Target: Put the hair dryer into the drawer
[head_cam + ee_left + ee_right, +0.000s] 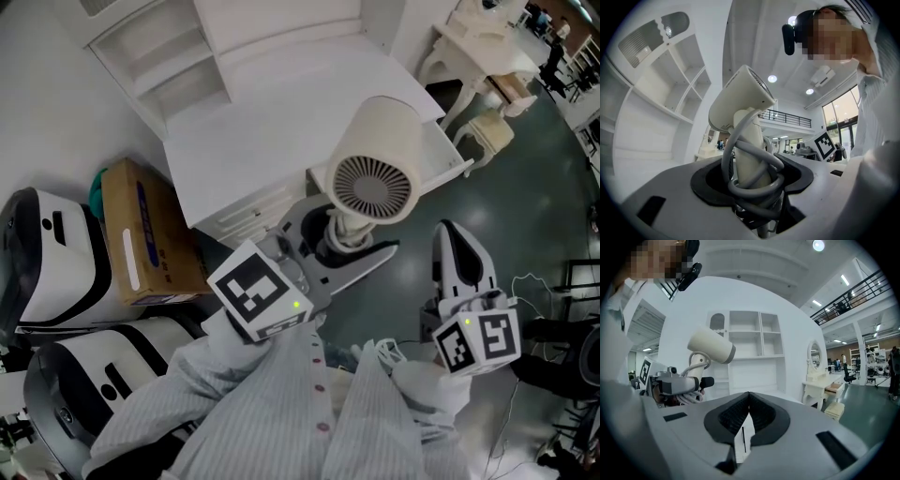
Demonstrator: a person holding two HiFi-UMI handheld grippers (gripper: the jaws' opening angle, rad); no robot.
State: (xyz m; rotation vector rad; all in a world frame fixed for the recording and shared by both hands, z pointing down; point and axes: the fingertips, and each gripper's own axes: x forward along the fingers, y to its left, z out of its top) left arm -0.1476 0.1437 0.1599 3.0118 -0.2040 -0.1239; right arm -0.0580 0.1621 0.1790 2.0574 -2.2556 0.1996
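A cream hair dryer (375, 171) stands upright in the air in front of the white cabinet (272, 131), its round grille facing me. My left gripper (345, 247) is shut on the dryer's handle (749, 150), which has the grey cord (757, 185) wound around it. A white tray-like part, perhaps an open drawer (448, 155), juts out from the cabinet just behind the dryer; most of it is hidden. My right gripper (453, 236) hangs to the right over the floor, shut and holding nothing. From the right gripper (748, 401) view the dryer (711, 345) shows at the left.
A cardboard box (141, 234) and two white rounded machines (56, 272) stand left of the cabinet. Open shelves (164, 56) rise above the cabinet top. A white vanity table (487, 47) and a stool (492, 131) stand at the far right on the dark green floor.
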